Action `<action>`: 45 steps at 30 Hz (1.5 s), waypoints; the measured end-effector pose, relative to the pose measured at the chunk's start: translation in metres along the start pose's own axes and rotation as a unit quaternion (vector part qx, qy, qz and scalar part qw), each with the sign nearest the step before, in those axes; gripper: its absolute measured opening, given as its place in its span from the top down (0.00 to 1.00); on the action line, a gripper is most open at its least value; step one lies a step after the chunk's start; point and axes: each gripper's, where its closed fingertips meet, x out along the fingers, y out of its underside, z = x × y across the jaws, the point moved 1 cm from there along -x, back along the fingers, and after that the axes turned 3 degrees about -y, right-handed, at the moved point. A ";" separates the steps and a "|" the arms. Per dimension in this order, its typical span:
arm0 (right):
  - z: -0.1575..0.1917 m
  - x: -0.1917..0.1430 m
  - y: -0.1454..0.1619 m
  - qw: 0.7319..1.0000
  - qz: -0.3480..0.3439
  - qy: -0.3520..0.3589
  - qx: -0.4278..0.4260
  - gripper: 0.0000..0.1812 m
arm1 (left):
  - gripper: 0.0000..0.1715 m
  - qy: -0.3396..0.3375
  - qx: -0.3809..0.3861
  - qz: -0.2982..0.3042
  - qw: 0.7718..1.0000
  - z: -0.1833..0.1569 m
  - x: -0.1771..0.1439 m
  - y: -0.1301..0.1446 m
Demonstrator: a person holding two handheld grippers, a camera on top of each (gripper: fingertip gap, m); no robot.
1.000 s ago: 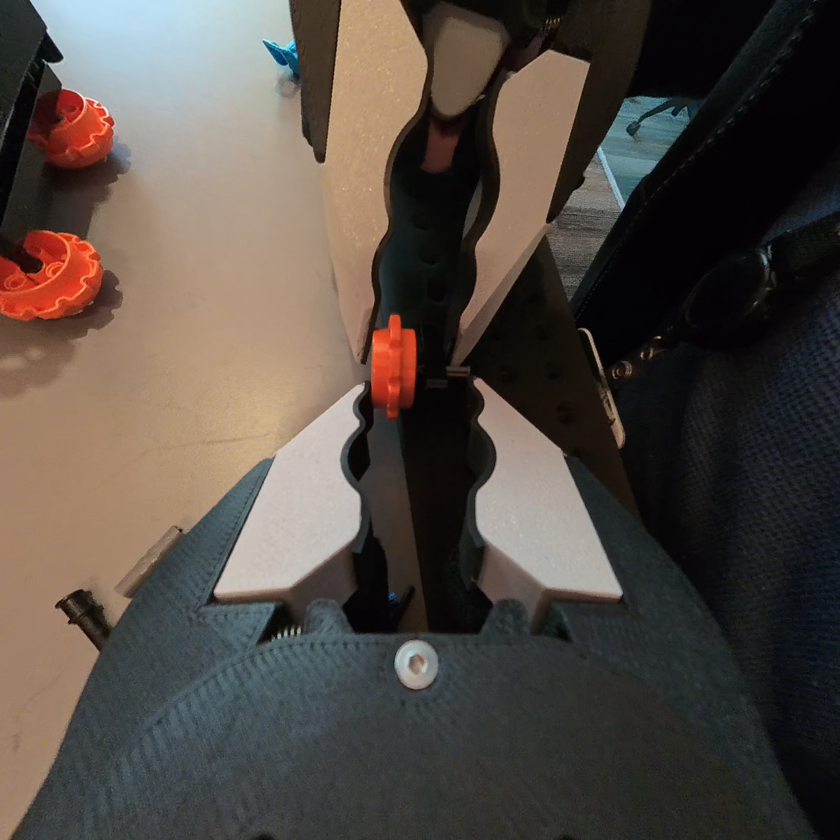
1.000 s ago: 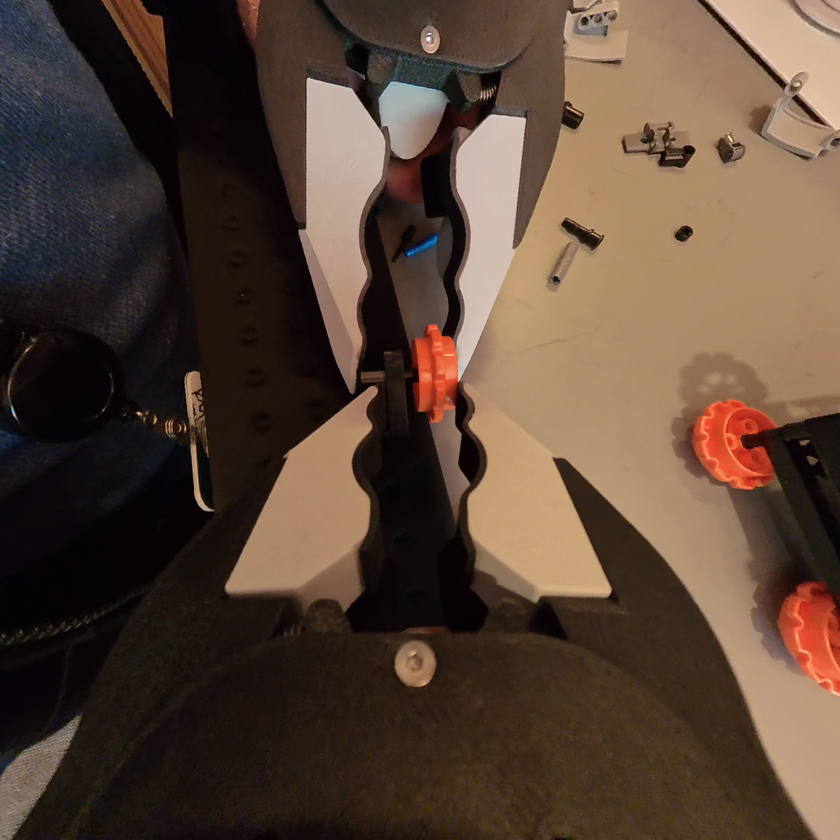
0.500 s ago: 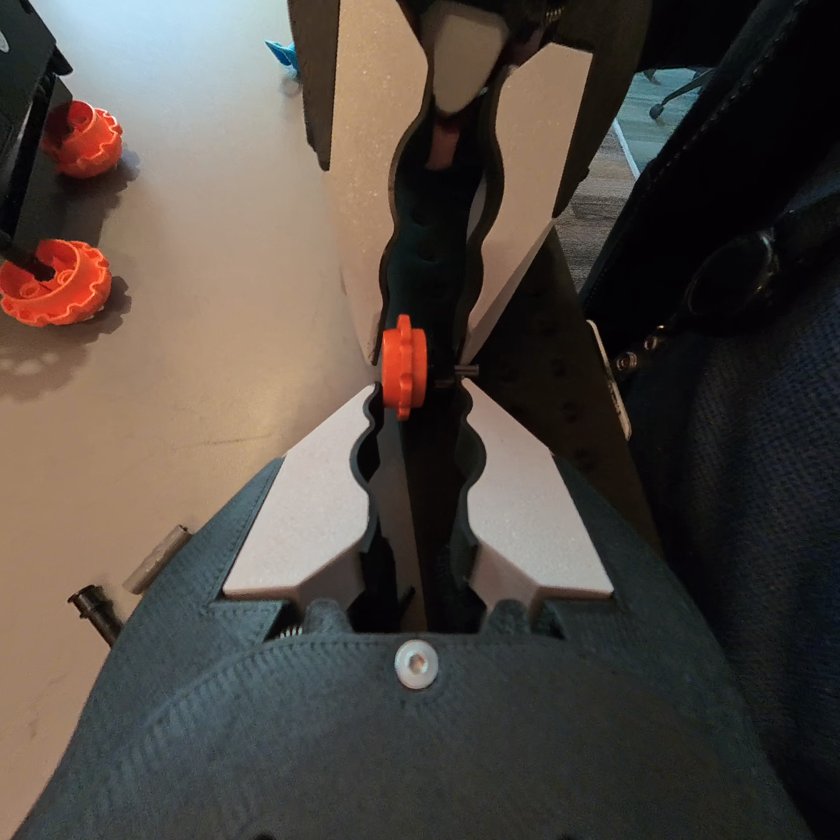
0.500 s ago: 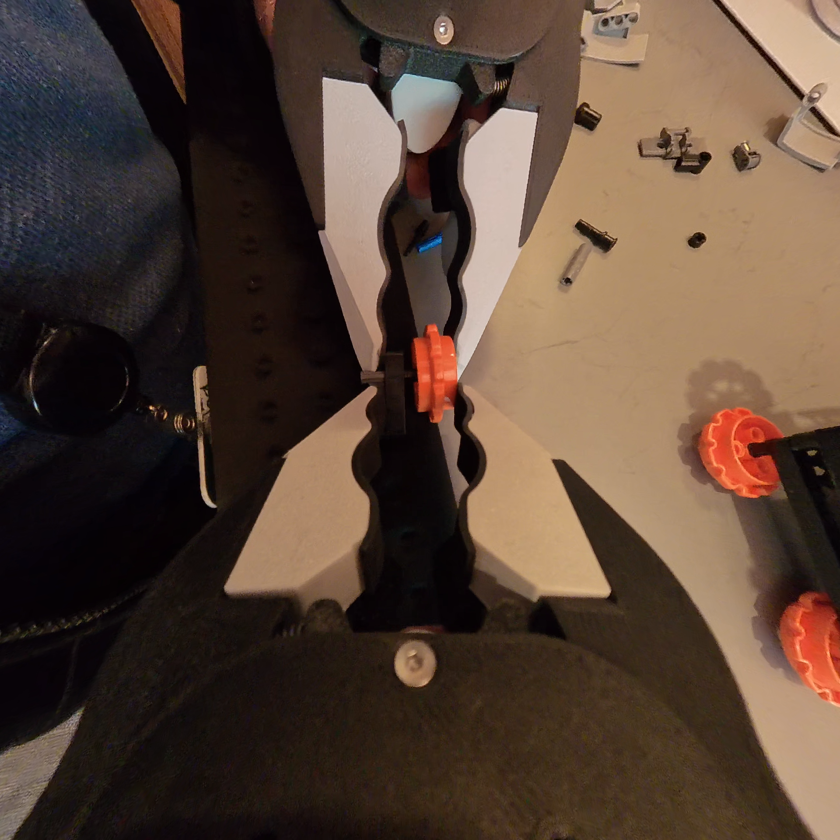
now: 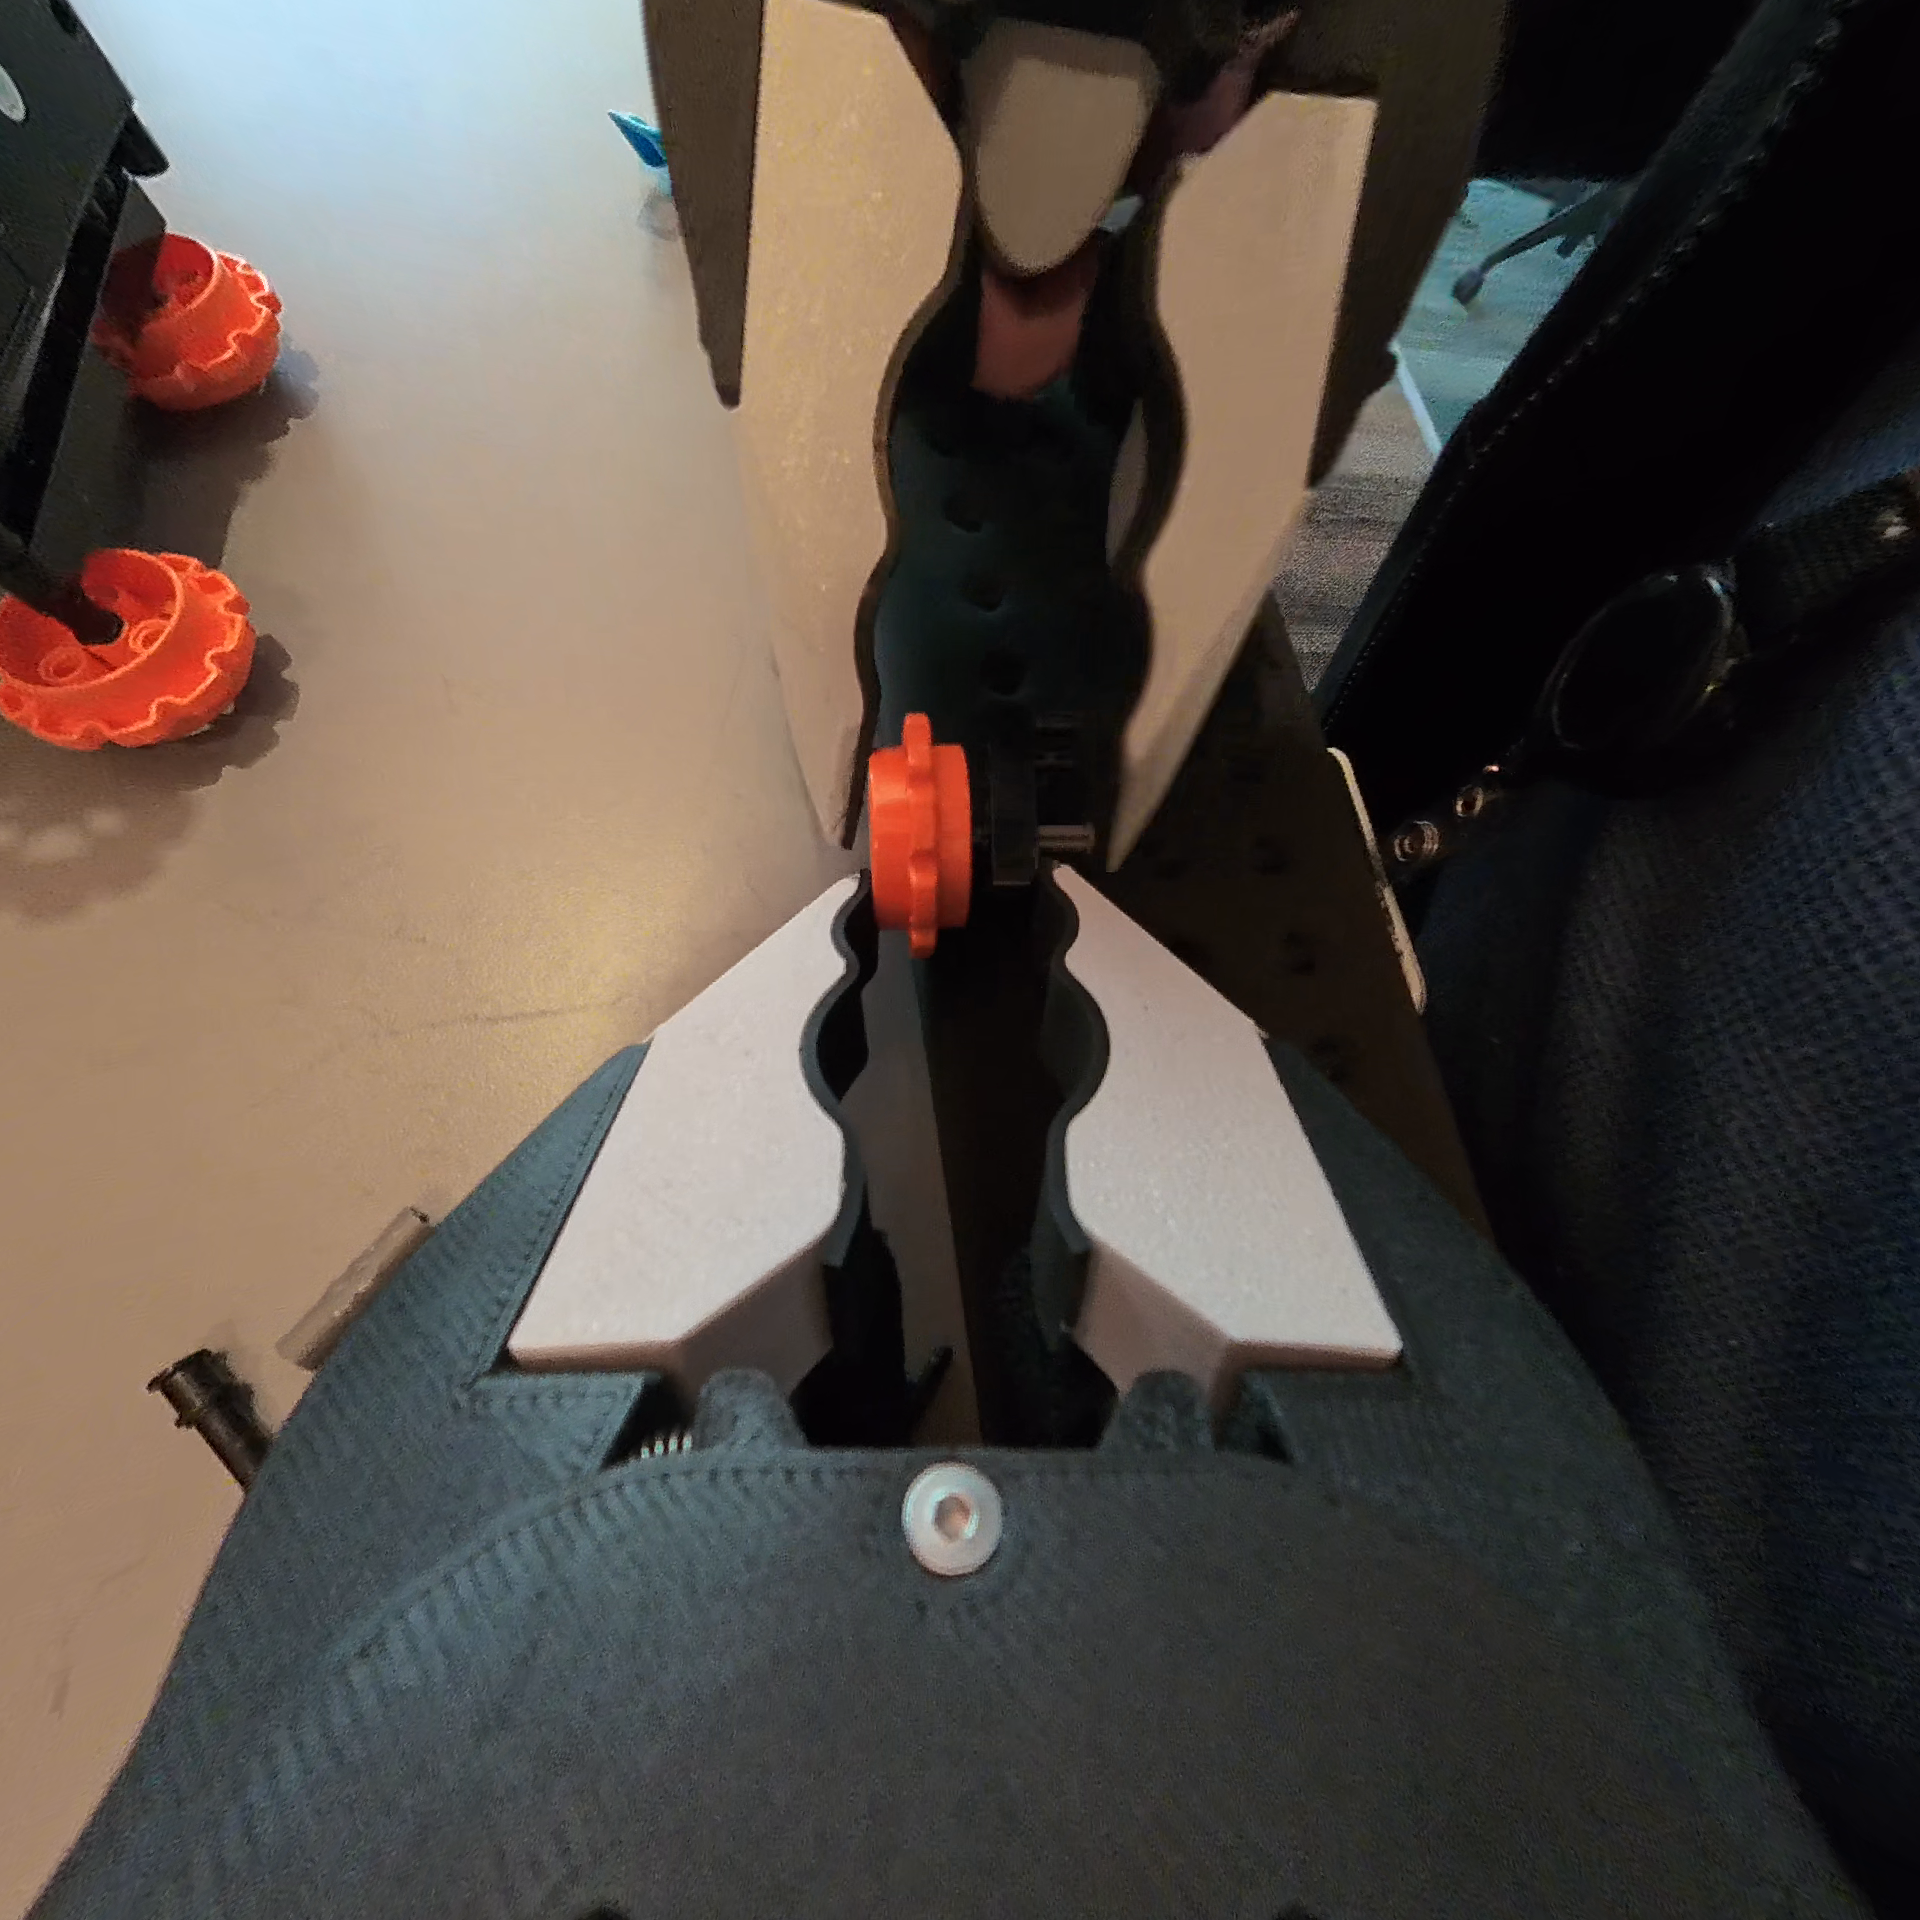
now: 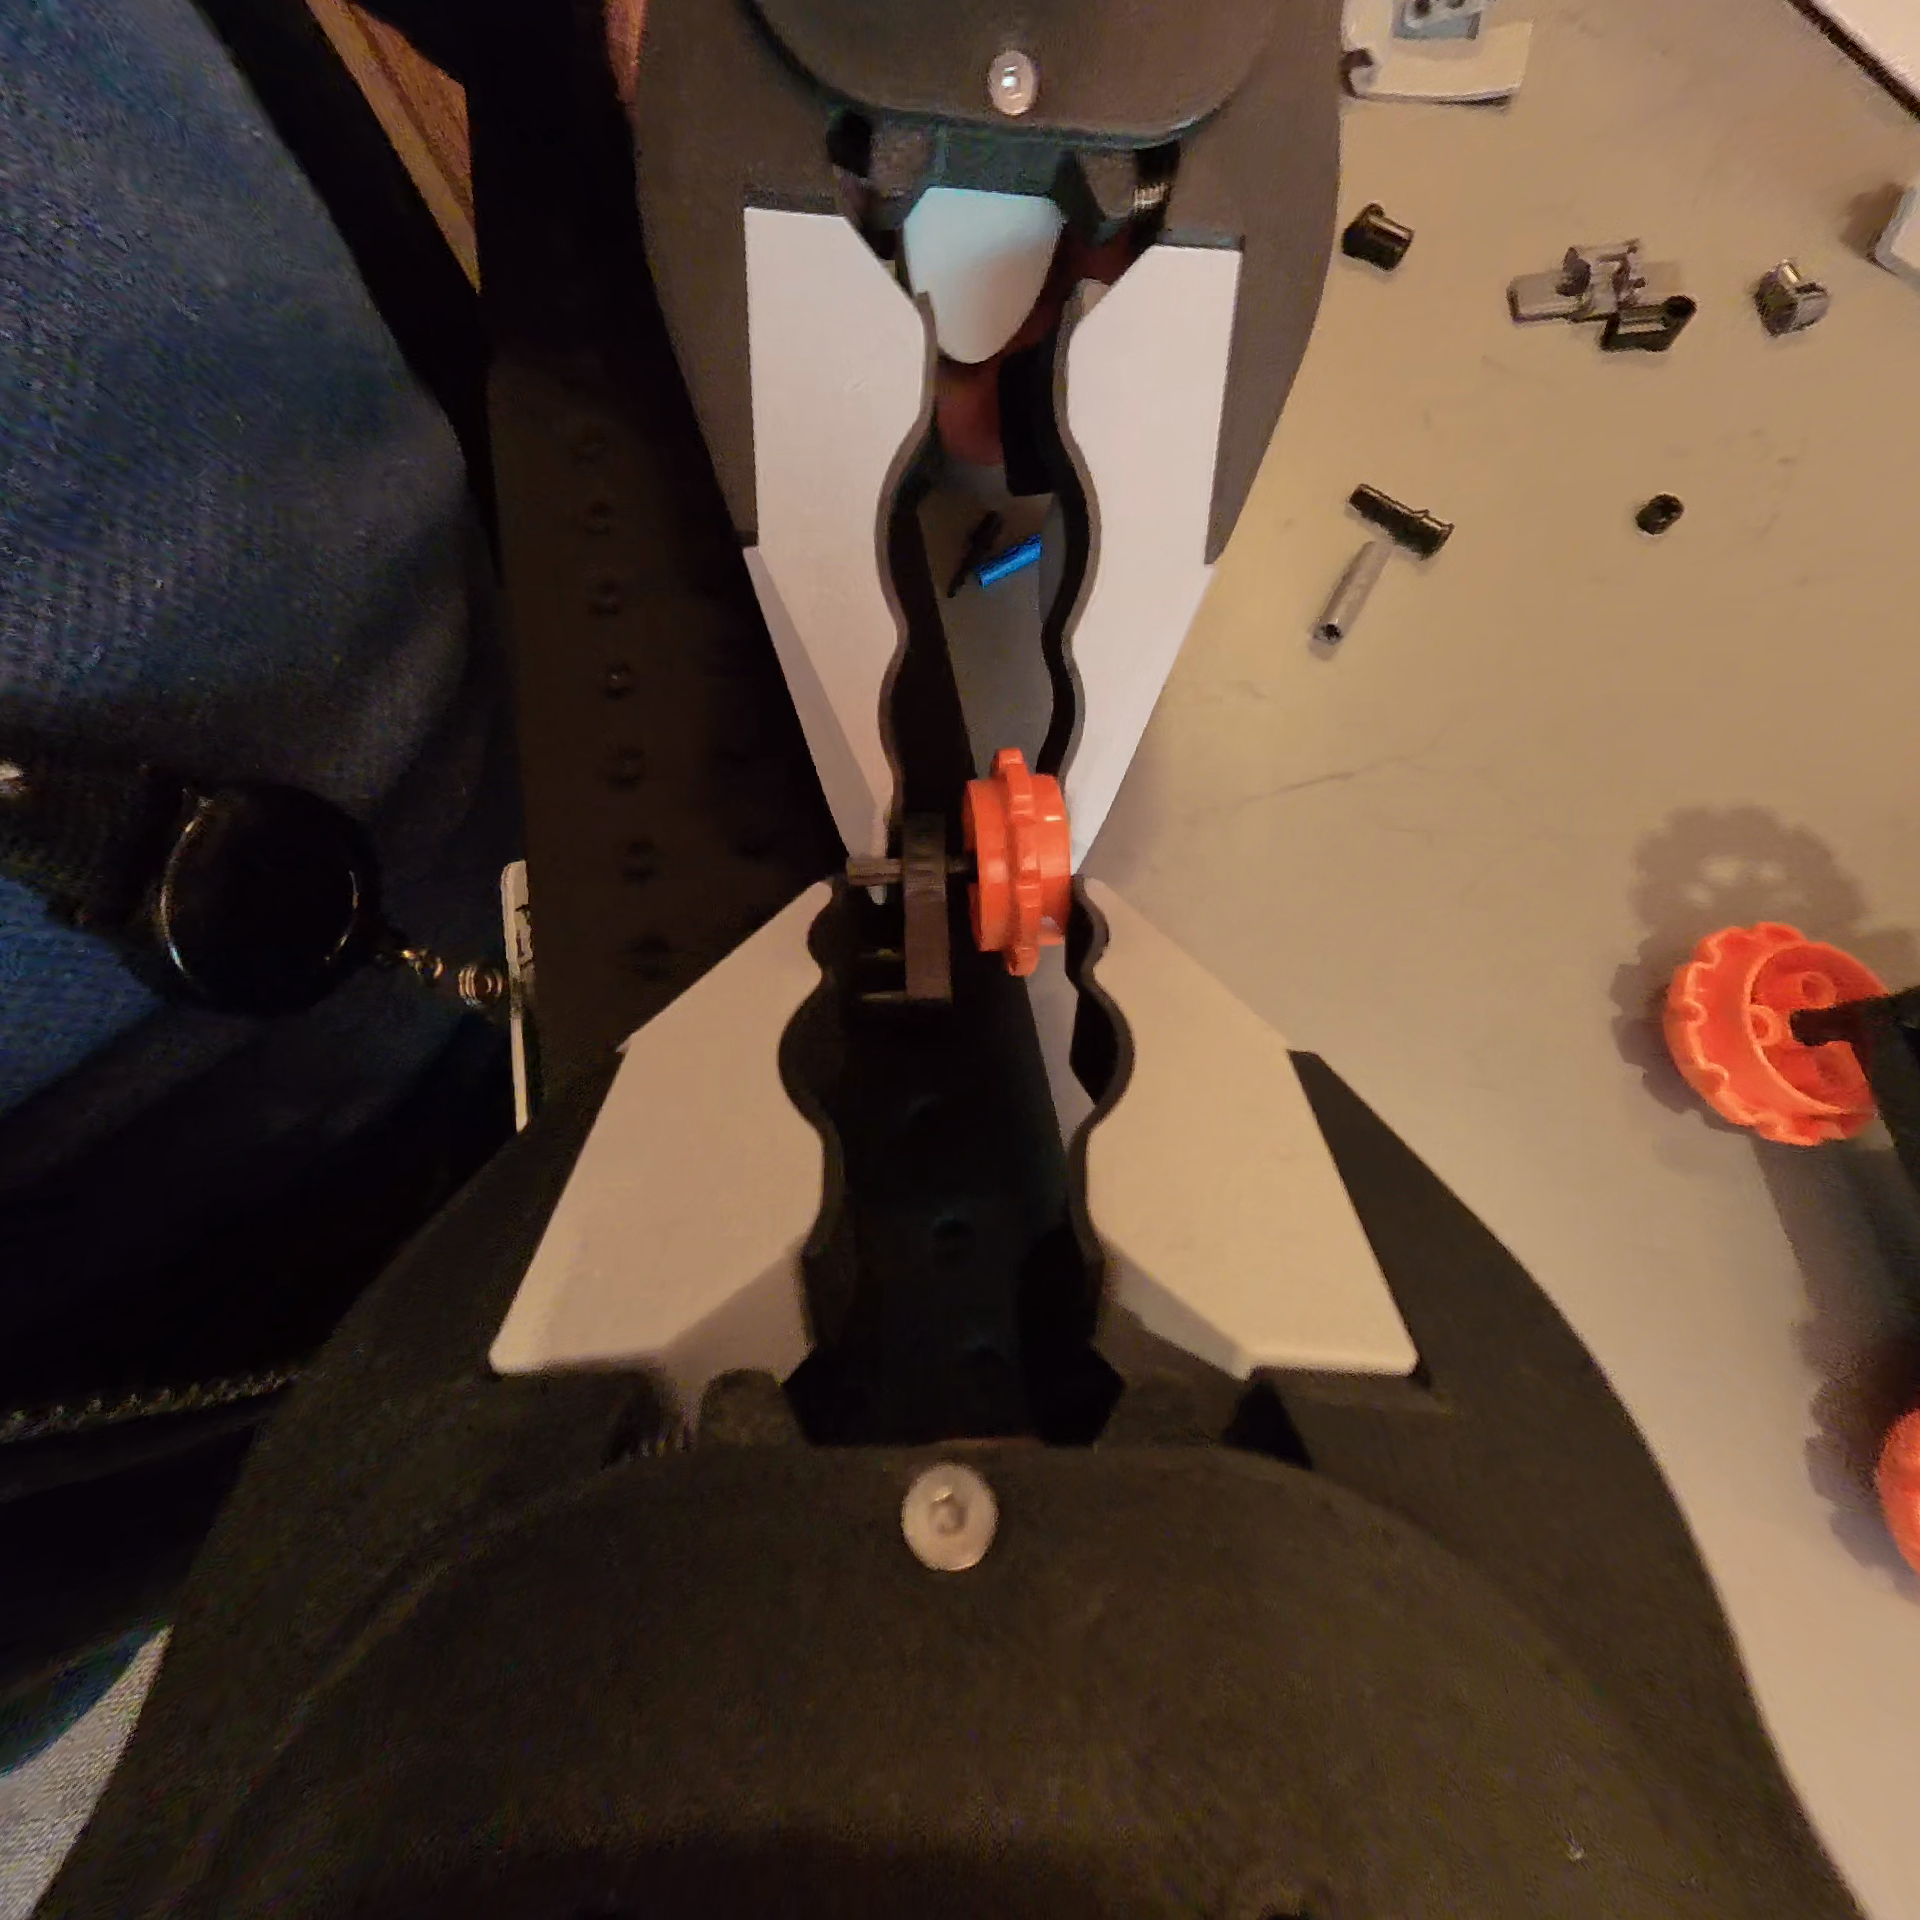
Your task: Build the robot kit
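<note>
A small orange gear (image 5: 920,831) sits on a short black axle (image 5: 1070,836) beside a thin black piece (image 5: 1013,810). My left gripper (image 5: 961,878) and my right gripper (image 6: 958,883) face each other tip to tip, both closed on this small assembly above the table edge. In the left wrist view the gear lies against my left gripper's left fingertip and the axle end by the right one. In the right wrist view the gear (image 6: 1013,862) is by the right fingertip, with the black piece (image 6: 925,914) and the axle end (image 6: 862,868) to the left.
Two larger orange wheels (image 6: 1766,1039) (image 5: 125,649) sit on a black frame (image 5: 52,260) on the grey table. A grey tube (image 6: 1351,587), black pin (image 6: 1397,525), blue pin (image 6: 1008,561) and grey parts (image 6: 1600,301) lie loose. A black perforated strip (image 6: 613,675) and a person's blue garment (image 6: 208,520) border the table edge. The grippers are tip to tip, or close to it.
Both grippers have shifted slightly together with the gear assembly. In the left wrist view the black piece beside the gear now shows more clearly. The grip looks unchanged.
</note>
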 end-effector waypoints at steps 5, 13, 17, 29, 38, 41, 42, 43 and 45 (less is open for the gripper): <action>-0.001 0.000 -0.002 1.000 -0.004 0.000 0.012 0.78 | 0.83 -0.006 0.005 0.001 1.000 0.000 0.000 0.000; 0.000 0.003 0.003 1.000 0.017 0.008 0.019 0.79 | 0.84 -0.047 0.043 0.011 0.998 0.000 0.001 -0.001; 0.000 0.004 0.004 0.999 0.027 0.016 0.004 0.80 | 0.84 -0.051 0.047 0.013 0.997 0.000 0.002 0.000; -0.002 0.006 0.004 0.999 0.031 -0.020 0.015 0.80 | 0.83 0.003 -0.004 0.010 1.000 0.000 0.003 0.002; -0.003 0.006 0.003 0.999 0.024 -0.029 0.010 0.81 | 0.84 0.017 -0.013 0.010 1.000 0.000 0.003 0.001; -0.004 0.006 0.002 0.999 0.022 -0.046 0.012 0.81 | 0.84 0.022 -0.011 0.010 1.000 0.001 0.003 0.001; -0.004 0.006 0.002 0.999 0.026 -0.046 0.012 0.81 | 0.84 0.018 -0.003 0.012 1.000 0.001 0.003 0.002; -0.003 0.006 0.002 0.998 0.030 -0.044 0.012 0.81 | 0.84 0.021 -0.004 0.011 1.000 0.001 0.002 0.002; -0.003 0.005 0.003 0.998 0.021 -0.050 0.020 0.80 | 0.83 0.017 0.000 0.017 1.000 0.002 0.002 0.002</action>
